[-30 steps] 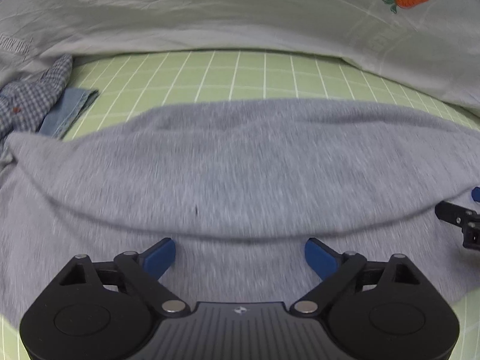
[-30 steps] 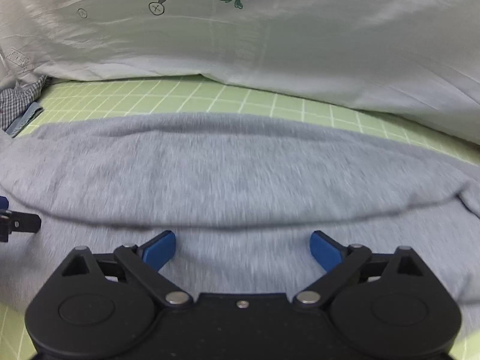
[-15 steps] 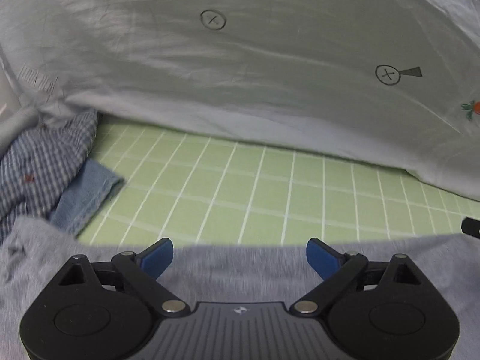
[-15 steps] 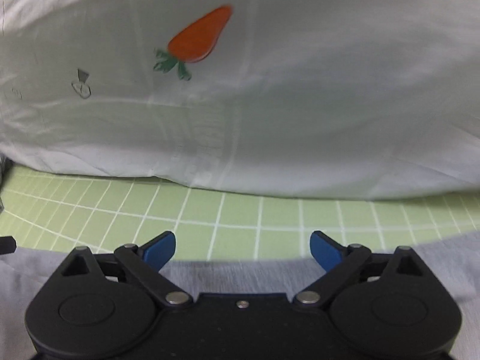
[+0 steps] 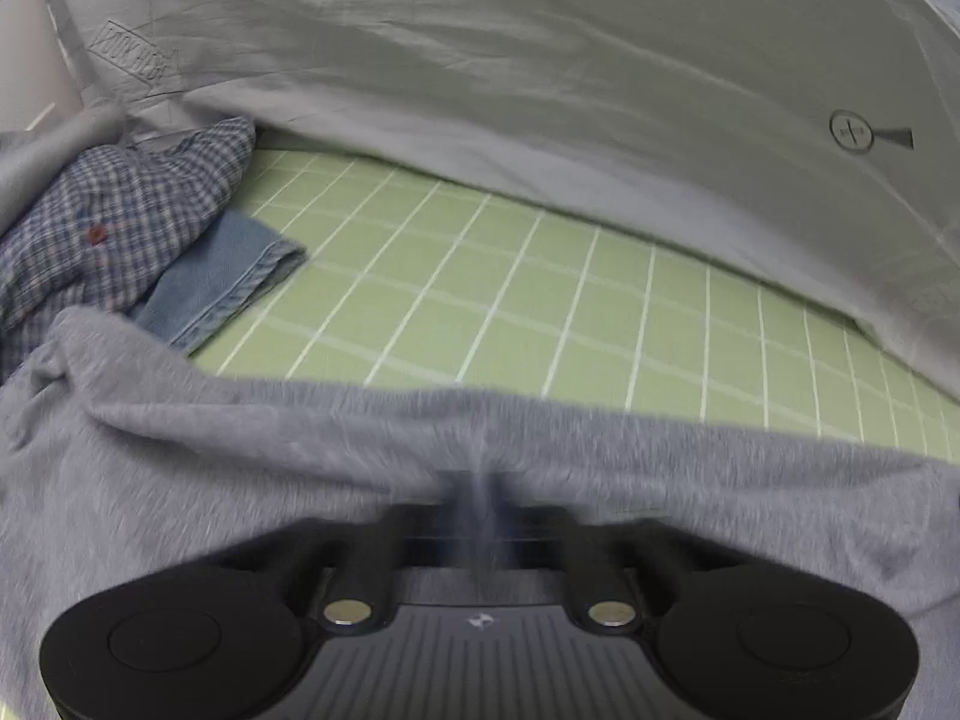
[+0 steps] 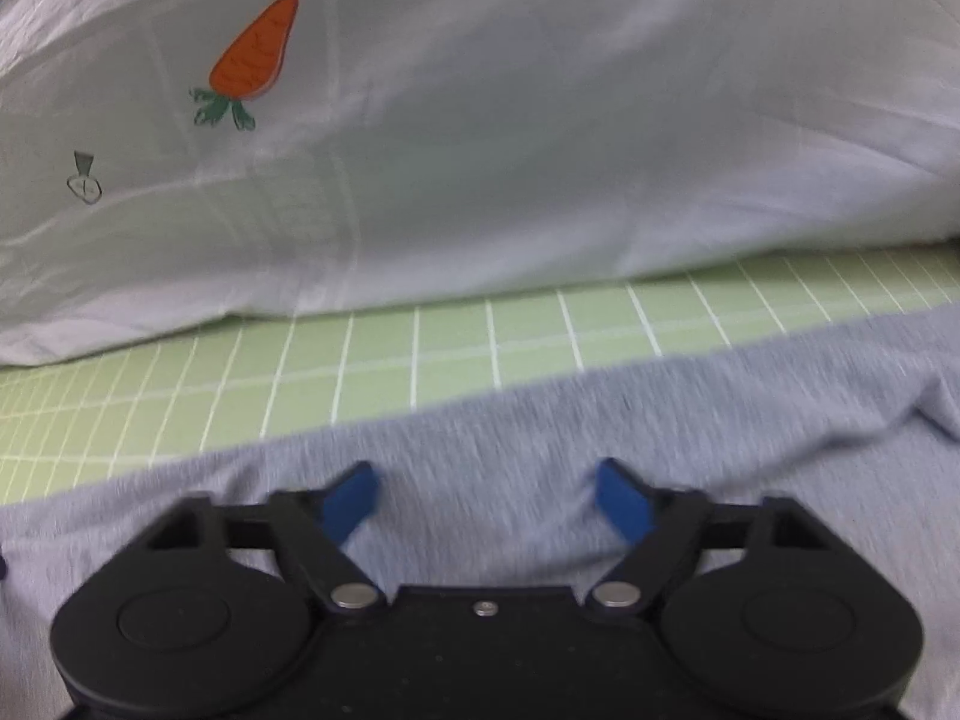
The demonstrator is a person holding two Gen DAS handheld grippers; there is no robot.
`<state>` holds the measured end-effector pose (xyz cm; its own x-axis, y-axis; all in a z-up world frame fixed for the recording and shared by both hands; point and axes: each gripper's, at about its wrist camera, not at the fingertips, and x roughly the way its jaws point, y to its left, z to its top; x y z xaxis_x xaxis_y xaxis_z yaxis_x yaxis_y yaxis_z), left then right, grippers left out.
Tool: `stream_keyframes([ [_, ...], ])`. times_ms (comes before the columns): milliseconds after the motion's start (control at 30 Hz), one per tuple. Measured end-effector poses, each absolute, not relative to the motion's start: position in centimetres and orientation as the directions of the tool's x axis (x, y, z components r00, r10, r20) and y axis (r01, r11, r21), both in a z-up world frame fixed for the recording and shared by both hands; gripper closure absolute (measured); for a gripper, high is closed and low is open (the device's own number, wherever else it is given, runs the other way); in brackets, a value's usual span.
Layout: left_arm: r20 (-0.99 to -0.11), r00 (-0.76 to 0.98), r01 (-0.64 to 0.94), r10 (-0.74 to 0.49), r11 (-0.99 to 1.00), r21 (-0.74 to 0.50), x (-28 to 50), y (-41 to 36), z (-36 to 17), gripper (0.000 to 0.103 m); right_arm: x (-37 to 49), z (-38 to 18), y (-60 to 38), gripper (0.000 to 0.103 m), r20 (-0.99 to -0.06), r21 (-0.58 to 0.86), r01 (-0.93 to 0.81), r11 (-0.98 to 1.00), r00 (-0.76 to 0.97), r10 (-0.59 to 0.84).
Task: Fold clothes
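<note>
- Left gripper (image 5: 480,510): its black fingers are sitting pressed together, pinching a bunched ridge of the heather-grey knit garment (image 5: 240,456); the fabric is draping over the tips, so the pads themselves are hidden.
- Right gripper (image 6: 486,495): its blue-padded fingers (image 6: 351,495) are standing spread apart over the same grey garment (image 6: 720,408), with nothing between them; whether the pads are touching the cloth cannot be told through the blur.
- The grey garment is lying across the near part of the light green cutting mat with white grid lines (image 5: 540,300), filling the lower half of both wrist views. In the left view its far edge is running roughly from 9 o'clock to 3 o'clock, just above the pinch.
- In the right view the garment's far edge is slanting upward toward 3 o'clock, with the green mat (image 6: 420,348) showing bare beyond it.
- A blue-and-white checked shirt (image 5: 120,222) is lying crumpled at 10 o'clock in the left view, resting on a folded light blue denim piece (image 5: 228,276); the grey garment is touching both.
- A wrinkled white sheet (image 5: 540,108) is rising behind the mat at 12 o'clock, printed with an orange carrot (image 6: 255,51).
</note>
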<state>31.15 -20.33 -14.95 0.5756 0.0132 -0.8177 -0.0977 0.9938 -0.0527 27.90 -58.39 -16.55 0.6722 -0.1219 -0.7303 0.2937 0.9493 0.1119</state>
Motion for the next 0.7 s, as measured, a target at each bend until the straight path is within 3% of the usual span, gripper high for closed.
stream_keyframes([
  [33,-0.810,0.587,-0.103,0.006,0.992,-0.067,31.6,-20.0,-14.7,0.103,28.4,-16.6,-58.7,0.048,-0.724,0.105,0.275,0.956,0.680,-0.116],
  [133,-0.783,0.621,-0.135,0.011,0.986,-0.094,33.1,-19.0,-13.9,0.102,29.7,-16.6,-60.6,0.055,-0.724,0.104,0.254,0.961,0.683,-0.102],
  [200,-0.764,0.644,-0.176,0.042,0.980,-0.095,33.6,-18.6,-13.1,0.101,28.9,-15.9,-62.1,0.055,-0.709,0.128,0.294,0.947,0.695,-0.120],
  [233,-0.755,0.653,-0.195,0.062,0.977,-0.088,33.7,-18.5,-12.8,0.097,27.9,-15.4,-62.8,0.044,-0.694,0.127,0.336,0.933,0.703,-0.159],
  [267,-0.753,0.653,-0.208,0.083,0.976,-0.073,33.7,-18.5,-12.5,0.080,26.7,-14.9,-63.5,0.025,-0.682,0.121,0.383,0.916,0.703,-0.204],
  [300,-0.755,0.650,-0.209,0.086,0.976,-0.068,33.6,-18.6,-12.3,0.070,25.2,-14.6,-64.2,0.018,-0.676,0.104,0.437,0.893,0.690,-0.259],
  [333,-0.759,0.647,-0.204,0.079,0.976,-0.072,33.3,-18.7,-12.1,0.052,23.6,-14.4,-65.0,0.013,-0.672,0.089,0.489,0.868,0.672,-0.310],
  [367,-0.761,0.646,-0.197,0.067,0.977,-0.081,32.8,-18.9,-11.9,0.045,21.7,-14.3,-65.7,0.013,-0.675,0.074,0.537,0.840,0.647,-0.354],
  [533,-0.797,0.604,-0.142,-0.008,0.983,-0.118,29.0,-21.0,-11.3,0.043,13.0,-15.5,-70.0,0.010,-0.727,0.024,0.760,0.649,0.459,-0.510],
  [700,-0.839,0.536,-0.080,-0.089,0.985,-0.155,24.3,-24.5,-10.4,0.043,7.9,-16.9,-73.5,0.006,-0.758,0.176,0.857,0.485,0.432,-0.489],
])
